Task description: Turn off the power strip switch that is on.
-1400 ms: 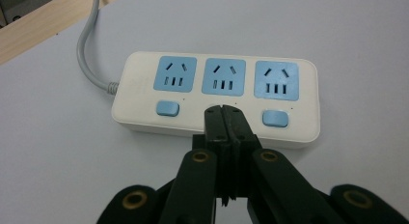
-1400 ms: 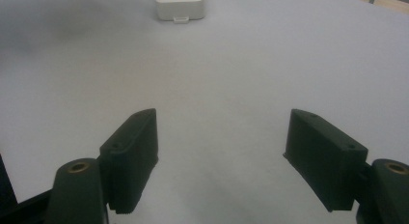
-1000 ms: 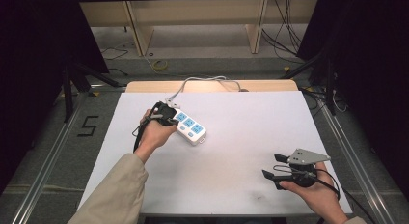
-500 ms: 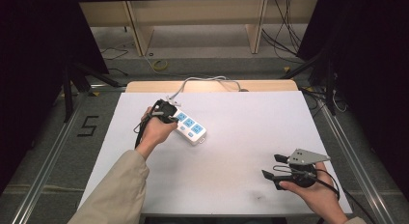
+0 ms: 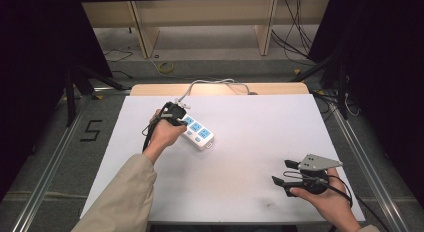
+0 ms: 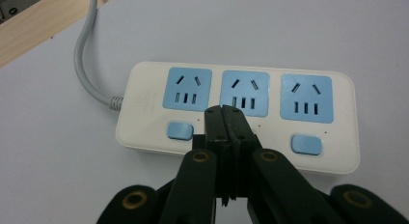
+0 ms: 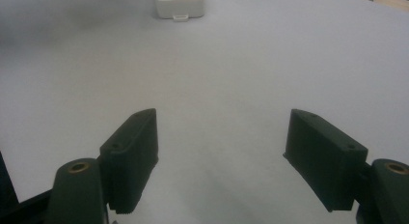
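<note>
Pressing down with jaws closed together and nothing between them, the left hand-held gripper (image 6: 225, 119) meets the power strip (image 6: 241, 113) at its middle switch, between the two visible blue buttons. The strip lies left of centre on the white surface (image 5: 260, 137), its grey cord (image 5: 210, 84) running off the far edge. It looks a rigid plastic shell, light and smooth, likely to slide when pushed; its long side edges seem the best place to grip, not the cord. The right hand-held gripper (image 5: 281, 173) rests near the right corner, jaws spread wide and holding nothing, well apart from the strip.
</note>
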